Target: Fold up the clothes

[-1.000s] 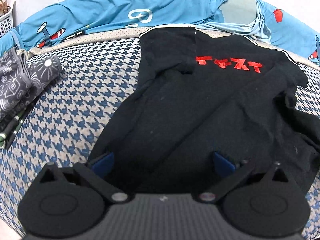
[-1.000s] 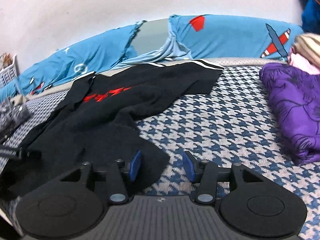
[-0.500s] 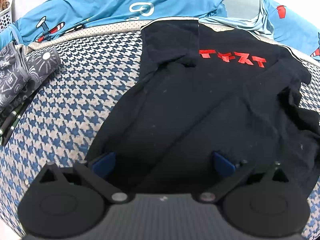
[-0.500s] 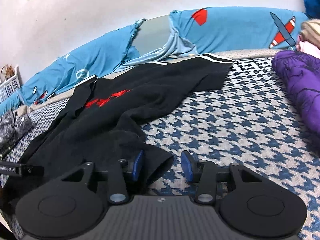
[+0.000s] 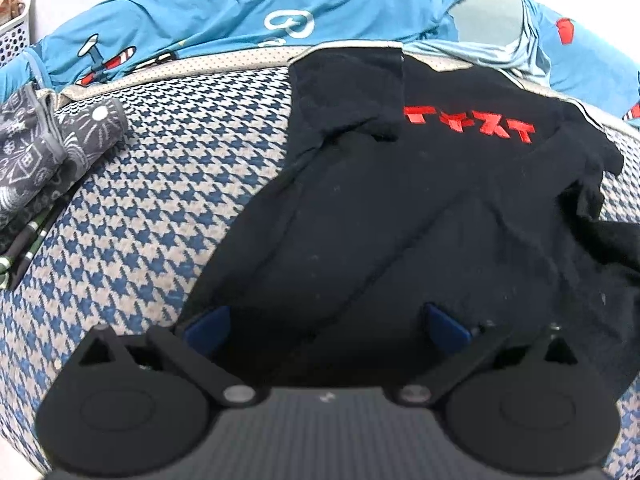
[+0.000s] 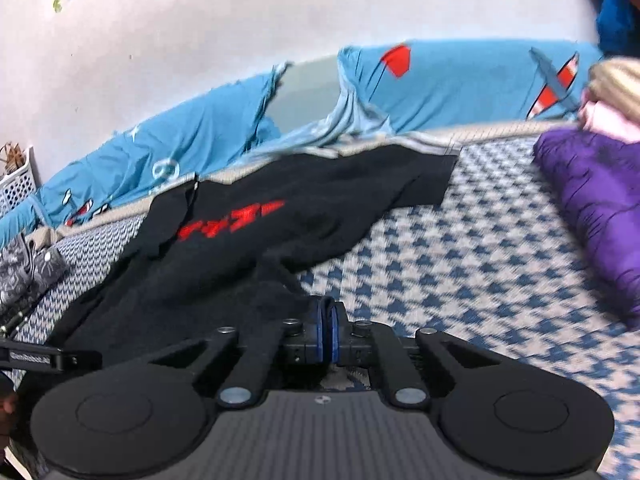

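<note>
Left wrist: your left claw (image 5: 326,328) gapes wide over the black T-shirt (image 5: 400,208), soft, crumpled, red-lettered, on the houndstooth bed (image 5: 160,208). Your right claw (image 6: 327,330) pinches its hem. White perforated basket (image 5: 16,36), contents unclear.

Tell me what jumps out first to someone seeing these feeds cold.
The black T-shirt with red lettering dominates, spread across the blue-and-beige houndstooth bed cover. The right gripper is shut on the shirt's near edge, while the left gripper hangs open over its lower part. A purple quilted bundle sits at the right, and the blue airplane-print sheet lines the wall behind.
</note>
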A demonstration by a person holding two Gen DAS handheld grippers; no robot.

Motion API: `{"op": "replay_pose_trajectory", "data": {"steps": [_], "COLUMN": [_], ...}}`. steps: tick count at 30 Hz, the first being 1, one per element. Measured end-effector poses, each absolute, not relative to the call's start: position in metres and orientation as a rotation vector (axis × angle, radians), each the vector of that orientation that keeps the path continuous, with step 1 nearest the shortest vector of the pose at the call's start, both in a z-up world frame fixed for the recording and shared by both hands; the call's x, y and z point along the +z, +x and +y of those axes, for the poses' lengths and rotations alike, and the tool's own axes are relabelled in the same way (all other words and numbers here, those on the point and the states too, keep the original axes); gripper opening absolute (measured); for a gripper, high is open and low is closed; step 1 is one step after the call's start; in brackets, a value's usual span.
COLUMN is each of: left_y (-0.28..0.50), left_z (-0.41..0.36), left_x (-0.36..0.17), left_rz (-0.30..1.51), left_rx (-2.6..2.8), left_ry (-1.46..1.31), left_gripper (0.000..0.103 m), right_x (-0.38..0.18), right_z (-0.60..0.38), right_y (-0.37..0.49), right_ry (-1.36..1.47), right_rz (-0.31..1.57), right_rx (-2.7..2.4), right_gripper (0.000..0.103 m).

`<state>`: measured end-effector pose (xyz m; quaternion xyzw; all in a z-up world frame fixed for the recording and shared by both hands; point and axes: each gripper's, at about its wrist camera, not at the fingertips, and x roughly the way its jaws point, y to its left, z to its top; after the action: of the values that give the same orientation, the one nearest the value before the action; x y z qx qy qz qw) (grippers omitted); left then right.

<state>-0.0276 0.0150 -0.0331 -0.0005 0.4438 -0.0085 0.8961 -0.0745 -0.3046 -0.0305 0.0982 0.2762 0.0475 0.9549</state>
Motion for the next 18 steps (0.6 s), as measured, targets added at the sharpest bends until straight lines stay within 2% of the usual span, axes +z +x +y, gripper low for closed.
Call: {"op": "replay_pose_trajectory", "data": {"steps": [6,12,18], "left_y": [-0.036,-0.053,-0.071], "left_z": [0.022,0.029,0.032], "left_x": [-0.025,-0.023,-0.017], "left_rz": [0.884,0.869,0.843], "left_rx": [-0.019,-0.009,-0.012], "left_ry": [-0.018,-0.057,-0.065], "left_gripper": [0.103,0.103,0.103], "right_x": [0.001,0.008,0.010], "right_z": [-0.301,-0.297,-0.314], "right_y": [-0.115,-0.152,-0.177], "right_ry": [0.169,0.133,0.211], "right_rz": [0.479,0.449,0.468], "right_rx": [0.047,-0.036,-0.168], "right_gripper": [0.006,0.006,0.006]}}
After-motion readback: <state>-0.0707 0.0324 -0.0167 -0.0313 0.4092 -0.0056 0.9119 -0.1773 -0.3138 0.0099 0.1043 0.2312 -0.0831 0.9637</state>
